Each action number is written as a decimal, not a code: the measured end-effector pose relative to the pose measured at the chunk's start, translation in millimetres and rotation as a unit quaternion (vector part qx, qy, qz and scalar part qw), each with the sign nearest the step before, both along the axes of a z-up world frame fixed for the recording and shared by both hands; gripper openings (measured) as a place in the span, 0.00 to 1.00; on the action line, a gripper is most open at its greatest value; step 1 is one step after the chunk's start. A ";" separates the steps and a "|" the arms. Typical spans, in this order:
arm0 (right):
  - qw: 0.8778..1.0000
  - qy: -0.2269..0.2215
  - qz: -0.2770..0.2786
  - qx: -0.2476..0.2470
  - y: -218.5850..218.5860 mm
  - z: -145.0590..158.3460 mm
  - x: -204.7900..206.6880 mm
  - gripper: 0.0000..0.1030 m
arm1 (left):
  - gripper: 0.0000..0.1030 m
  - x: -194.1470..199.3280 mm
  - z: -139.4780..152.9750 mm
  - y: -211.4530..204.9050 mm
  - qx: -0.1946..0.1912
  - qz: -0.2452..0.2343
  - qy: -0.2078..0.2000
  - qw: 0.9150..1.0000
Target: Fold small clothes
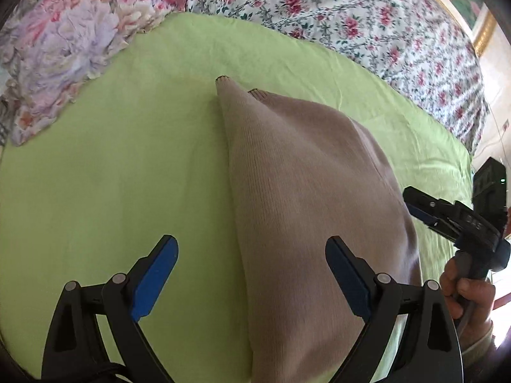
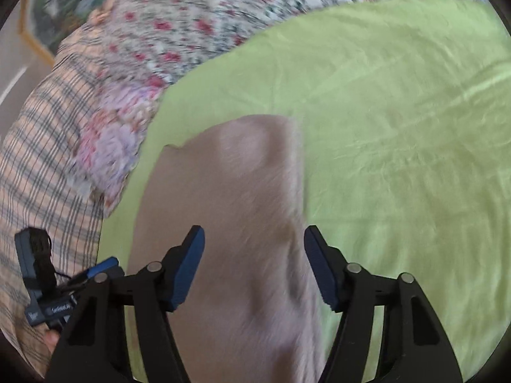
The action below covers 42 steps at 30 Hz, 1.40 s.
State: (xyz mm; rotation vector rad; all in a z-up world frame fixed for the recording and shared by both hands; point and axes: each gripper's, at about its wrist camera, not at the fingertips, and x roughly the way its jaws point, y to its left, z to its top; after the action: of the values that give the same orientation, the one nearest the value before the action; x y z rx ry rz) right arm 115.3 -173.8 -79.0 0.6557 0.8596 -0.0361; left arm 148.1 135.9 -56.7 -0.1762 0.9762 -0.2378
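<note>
- Both sets of fingers gape wide, holding nothing: left gripper (image 1: 250, 274), right gripper (image 2: 254, 266)
- Pinch the beige knit garment (image 1: 303, 191) by its near edge, both layers, and fold evenly on the green sheet (image 1: 111, 175)

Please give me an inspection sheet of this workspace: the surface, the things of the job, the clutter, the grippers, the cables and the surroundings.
Surface: green sheet, lightly creased, spread over a bed.
Job's things: beige knit garment lying flat on the sheet, two cuffs pointing away.
Clutter: crumpled floral cloth at the sheet's far left edge; checked fabric beside it.
Grippers: left gripper open above the garment's left edge, holding nothing; right gripper open above the garment, holding nothing.
Cables: thin cord hanging at the far right.
Surroundings: rose-print bedspread; gold-framed picture behind; right view is blurred.
</note>
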 end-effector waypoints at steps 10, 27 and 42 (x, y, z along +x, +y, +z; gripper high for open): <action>1.000 0.006 0.009 -0.030 -6.9 -0.7 16.6 0.07 | 0.67 32.6 -22.3 -26.0 0.030 -0.017 0.009 0.999; 0.998 -0.025 0.004 -0.057 20.2 41.2 -38.9 0.19 | 0.73 -16.6 -2.2 -17.1 0.054 -0.016 -0.018 0.998; 0.987 -0.031 0.076 -0.142 102.0 53.9 -114.5 0.60 | 0.80 -110.6 -3.0 -18.6 0.152 -0.009 -0.035 0.988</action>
State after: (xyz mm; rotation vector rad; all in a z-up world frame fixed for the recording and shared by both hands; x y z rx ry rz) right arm 0.8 -71.8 -25.1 0.3227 0.8222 -0.0005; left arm 37.5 117.3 -59.8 0.1191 0.9321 -0.1091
